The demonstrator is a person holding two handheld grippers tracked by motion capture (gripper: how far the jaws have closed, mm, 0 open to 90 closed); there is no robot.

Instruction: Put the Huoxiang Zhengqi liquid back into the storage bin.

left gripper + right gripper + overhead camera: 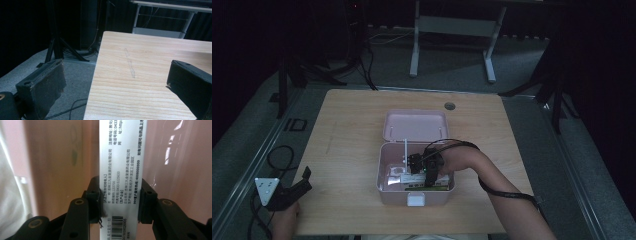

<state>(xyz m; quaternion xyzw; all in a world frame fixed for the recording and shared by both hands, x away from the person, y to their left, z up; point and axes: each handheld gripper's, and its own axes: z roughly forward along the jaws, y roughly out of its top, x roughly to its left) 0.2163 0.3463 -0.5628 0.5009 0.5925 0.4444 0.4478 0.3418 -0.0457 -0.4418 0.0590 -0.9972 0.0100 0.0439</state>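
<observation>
At the near left corner of the wooden table, the left gripper hangs just off the edge with its jaws spread wide and nothing between them; its own view looks across bare wood. Farther in, near the table's middle, sits a pink box with a white latch at its near wall, and its lid lies open behind it. Inside the box lie white and green packets, too dim to tell apart. Down into that box reaches the right gripper, and in its own view its jaws pinch a narrow white carton printed with text and a barcode, against the pink wall.
</observation>
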